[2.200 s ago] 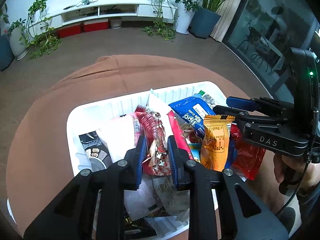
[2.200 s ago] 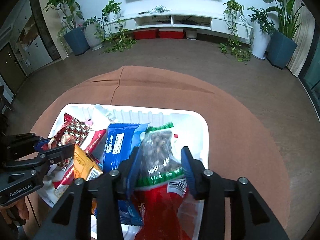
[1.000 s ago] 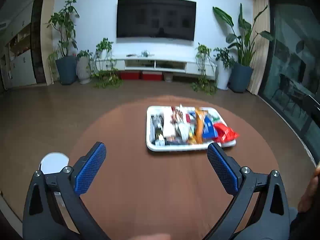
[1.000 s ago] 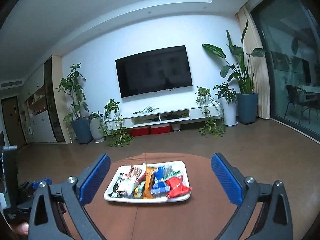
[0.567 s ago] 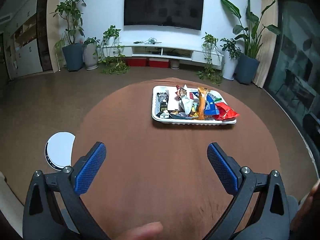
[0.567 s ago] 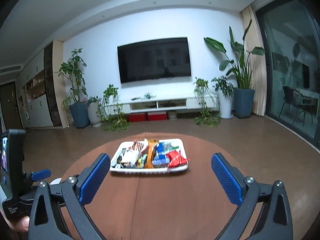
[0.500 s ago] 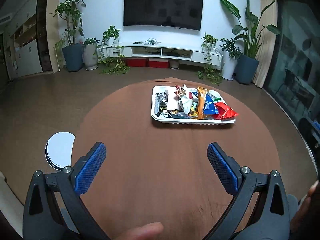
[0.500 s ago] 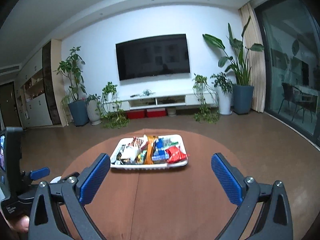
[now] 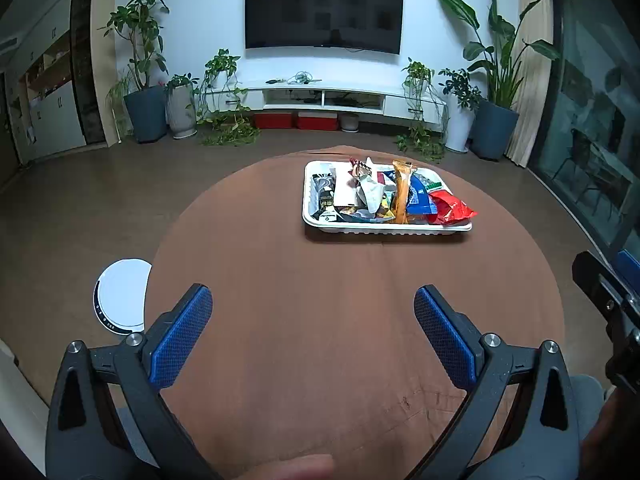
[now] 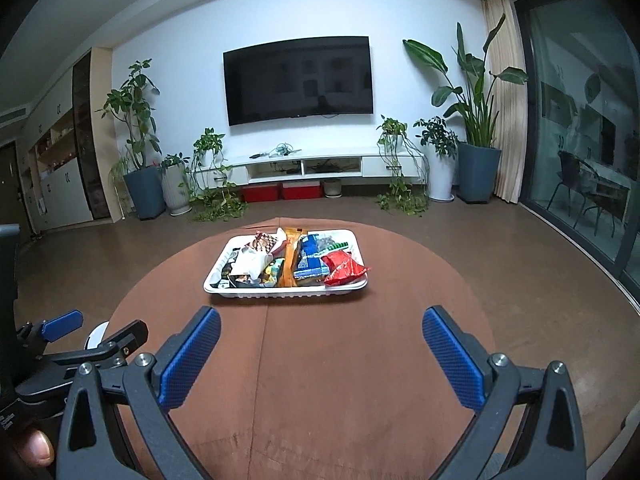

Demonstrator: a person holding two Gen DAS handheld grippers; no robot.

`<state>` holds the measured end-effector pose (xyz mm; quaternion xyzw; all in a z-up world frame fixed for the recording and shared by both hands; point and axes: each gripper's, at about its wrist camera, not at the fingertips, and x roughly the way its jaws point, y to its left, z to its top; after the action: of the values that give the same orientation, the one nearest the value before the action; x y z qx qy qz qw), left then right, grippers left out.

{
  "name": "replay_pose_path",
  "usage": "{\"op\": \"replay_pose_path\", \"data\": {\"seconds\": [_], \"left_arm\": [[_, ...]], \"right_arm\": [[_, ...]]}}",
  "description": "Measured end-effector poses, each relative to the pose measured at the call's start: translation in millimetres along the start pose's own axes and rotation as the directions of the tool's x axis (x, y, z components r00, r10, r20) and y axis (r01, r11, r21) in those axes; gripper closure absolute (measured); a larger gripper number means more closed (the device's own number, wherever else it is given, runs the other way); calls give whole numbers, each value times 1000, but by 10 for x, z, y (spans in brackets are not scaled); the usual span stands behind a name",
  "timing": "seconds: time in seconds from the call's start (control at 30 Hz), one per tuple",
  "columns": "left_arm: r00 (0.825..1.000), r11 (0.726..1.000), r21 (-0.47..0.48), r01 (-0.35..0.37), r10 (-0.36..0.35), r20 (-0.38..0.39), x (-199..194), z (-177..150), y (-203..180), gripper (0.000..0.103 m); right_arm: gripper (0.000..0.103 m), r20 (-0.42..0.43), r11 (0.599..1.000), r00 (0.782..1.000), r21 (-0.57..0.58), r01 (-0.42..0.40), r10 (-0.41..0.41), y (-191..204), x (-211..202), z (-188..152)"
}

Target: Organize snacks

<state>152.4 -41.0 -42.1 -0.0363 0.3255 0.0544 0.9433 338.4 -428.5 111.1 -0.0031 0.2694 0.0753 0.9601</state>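
Observation:
A white tray (image 9: pixel 384 231) holds several snack packets on the far side of the round brown table (image 9: pixel 320 300). Among them are a red bag (image 9: pixel 452 208), a blue packet (image 9: pixel 418 198) and an upright orange packet (image 9: pixel 401 188). The tray also shows in the right wrist view (image 10: pixel 280 293), with the red bag (image 10: pixel 344 268) at its right end. My left gripper (image 9: pixel 312 320) is open and empty, well back from the tray. My right gripper (image 10: pixel 320 340) is open and empty, also well back. The left gripper shows at the lower left of the right wrist view (image 10: pixel 80 340).
A white round disc (image 9: pixel 120 300) lies on the floor left of the table. A TV (image 9: pixel 324 12), a low white cabinet (image 9: pixel 340 98) and potted plants (image 9: pixel 146 80) line the far wall. Glass doors (image 9: pixel 592 120) are at the right.
Both grippers let go of the packets they held in the tray, opened wide and pulled far back. In the last half second the views barely shifted.

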Motion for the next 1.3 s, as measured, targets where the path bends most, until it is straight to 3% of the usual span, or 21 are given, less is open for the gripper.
{"op": "replay_pose_path", "data": {"seconds": [1.3], "left_arm": [[1000, 1000, 3, -12, 12, -2, 71, -17, -2, 0]], "right_arm": [[0, -30, 1000, 999, -10, 14, -15, 18, 47, -86]]}}
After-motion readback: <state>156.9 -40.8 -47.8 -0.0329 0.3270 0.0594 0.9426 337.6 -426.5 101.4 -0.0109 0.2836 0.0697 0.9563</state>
